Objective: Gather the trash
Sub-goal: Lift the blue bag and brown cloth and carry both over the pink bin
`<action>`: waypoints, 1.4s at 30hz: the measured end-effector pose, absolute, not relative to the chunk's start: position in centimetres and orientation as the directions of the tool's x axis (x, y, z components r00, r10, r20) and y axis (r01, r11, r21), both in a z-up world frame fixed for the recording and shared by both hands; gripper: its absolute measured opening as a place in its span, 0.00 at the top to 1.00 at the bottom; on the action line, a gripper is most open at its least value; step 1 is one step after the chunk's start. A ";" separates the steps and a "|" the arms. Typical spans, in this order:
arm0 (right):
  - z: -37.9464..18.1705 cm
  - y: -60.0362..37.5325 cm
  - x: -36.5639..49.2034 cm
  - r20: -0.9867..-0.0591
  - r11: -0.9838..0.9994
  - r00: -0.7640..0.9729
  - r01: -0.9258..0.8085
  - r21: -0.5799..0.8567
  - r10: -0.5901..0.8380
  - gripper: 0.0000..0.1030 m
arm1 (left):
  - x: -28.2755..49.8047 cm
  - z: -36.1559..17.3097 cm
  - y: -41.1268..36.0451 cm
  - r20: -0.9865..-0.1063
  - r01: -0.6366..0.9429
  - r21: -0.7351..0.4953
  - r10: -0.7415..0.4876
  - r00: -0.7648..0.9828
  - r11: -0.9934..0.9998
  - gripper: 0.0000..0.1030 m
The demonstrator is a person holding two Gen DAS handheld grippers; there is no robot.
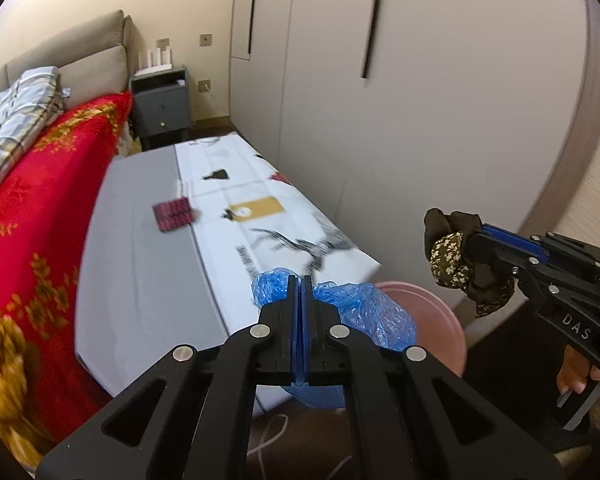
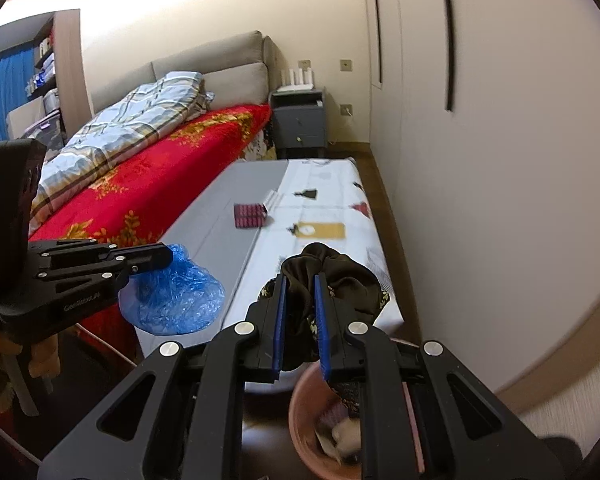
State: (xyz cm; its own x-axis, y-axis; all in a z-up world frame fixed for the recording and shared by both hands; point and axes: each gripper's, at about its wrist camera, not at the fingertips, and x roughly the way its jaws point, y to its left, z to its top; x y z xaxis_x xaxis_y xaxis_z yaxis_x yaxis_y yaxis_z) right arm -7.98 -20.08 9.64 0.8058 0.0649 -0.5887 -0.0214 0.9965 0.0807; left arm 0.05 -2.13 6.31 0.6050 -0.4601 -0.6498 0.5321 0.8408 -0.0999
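Right hand-held gripper [image 2: 300,312] clenched on dark floral cloth [image 2: 332,276], pink bin [image 2: 312,420] directly below, lower centre. Left hand-held gripper [image 1: 300,312] pinches blue plastic cover [image 1: 364,312], beside bin.

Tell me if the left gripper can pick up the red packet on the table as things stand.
Probably not yet: the left gripper is shut on the blue plastic bag, so its jaws are occupied. The red packet lies farther along the table, with nothing between.
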 end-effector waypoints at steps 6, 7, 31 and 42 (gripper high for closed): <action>8.9 -21.8 -12.4 -0.605 0.996 0.795 0.010 0.087 0.045 0.86 | -3.6 5.2 -4.6 -0.673 0.556 -0.124 -0.481 0.562 0.822 0.99; 8.8 -22.0 -12.9 -0.607 0.996 0.793 0.015 0.088 0.042 0.86 | -4.1 4.9 -5.1 -0.679 0.559 -0.127 -0.483 0.553 0.819 0.99; 6.1 -27.2 -14.1 -0.645 0.983 0.764 0.129 0.134 -0.012 0.86 | -5.0 2.2 -13.1 -0.751 0.637 -0.119 -0.489 0.444 0.761 0.99; 4.7 -28.4 -11.5 -0.677 0.975 0.734 0.184 0.127 -0.050 0.85 | -2.2 0.8 -15.2 -0.766 0.657 -0.142 -0.503 0.401 0.740 0.99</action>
